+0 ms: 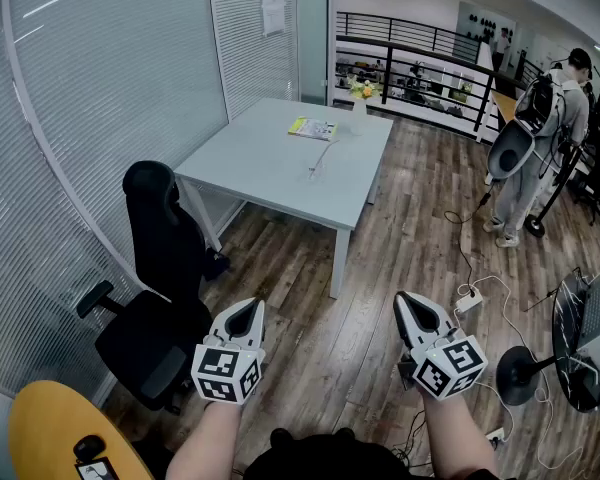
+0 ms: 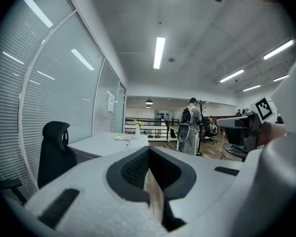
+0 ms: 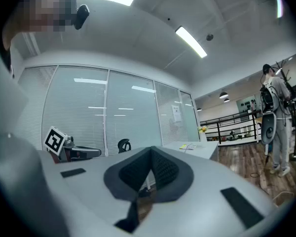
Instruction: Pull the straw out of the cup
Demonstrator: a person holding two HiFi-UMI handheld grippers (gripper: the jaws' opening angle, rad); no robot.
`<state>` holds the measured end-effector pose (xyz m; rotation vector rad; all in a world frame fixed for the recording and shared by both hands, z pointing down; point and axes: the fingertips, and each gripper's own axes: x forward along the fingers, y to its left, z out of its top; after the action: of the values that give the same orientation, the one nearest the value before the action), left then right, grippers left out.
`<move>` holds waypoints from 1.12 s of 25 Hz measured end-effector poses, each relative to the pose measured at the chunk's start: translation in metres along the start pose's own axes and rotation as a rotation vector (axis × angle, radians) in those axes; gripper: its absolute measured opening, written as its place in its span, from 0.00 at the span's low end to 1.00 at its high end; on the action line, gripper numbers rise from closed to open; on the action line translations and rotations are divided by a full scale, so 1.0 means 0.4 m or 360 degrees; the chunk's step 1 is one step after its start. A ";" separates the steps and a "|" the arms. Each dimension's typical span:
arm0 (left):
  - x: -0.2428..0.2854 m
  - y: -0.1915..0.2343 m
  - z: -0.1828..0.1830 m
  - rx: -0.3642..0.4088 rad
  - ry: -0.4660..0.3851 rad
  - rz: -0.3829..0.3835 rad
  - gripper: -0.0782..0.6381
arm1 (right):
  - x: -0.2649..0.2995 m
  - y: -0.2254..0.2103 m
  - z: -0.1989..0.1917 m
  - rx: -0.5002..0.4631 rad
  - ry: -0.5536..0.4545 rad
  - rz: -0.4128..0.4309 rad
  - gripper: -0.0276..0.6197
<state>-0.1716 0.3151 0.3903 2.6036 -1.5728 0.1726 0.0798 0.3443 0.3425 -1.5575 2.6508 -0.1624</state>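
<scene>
Left gripper, right gripper: jaws together, empty, well short of the table; advised: close in, find cup, open jaws.

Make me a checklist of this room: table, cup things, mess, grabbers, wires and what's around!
Surface: grey table, far ahead of both grippers.
Job's things: cup and straw not made out from here.
Clutter: yellow-green booklet and yellow flowers on the table.
Grippers: left gripper and right gripper both shut, empty.
Cables: white power strip lying on the floor.
Surroundings: black office chair, blinds, person with a backpack.
</scene>
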 end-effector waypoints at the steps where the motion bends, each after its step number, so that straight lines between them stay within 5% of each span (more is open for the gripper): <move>1: -0.001 -0.004 0.001 0.0002 0.0001 -0.0002 0.12 | -0.005 -0.003 -0.001 0.0003 0.0000 -0.0002 0.04; 25: 0.033 -0.226 0.004 0.0101 0.0009 -0.0038 0.12 | -0.148 -0.095 0.025 -0.0162 -0.0027 0.0077 0.06; 28: 0.038 -0.265 -0.011 0.0100 0.0020 -0.0042 0.12 | -0.165 -0.126 0.018 -0.0110 -0.0022 0.0091 0.13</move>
<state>-0.0708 0.3516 0.3944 2.6636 -1.5530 0.2393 0.1564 0.3774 0.3414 -1.4942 2.7143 -0.0573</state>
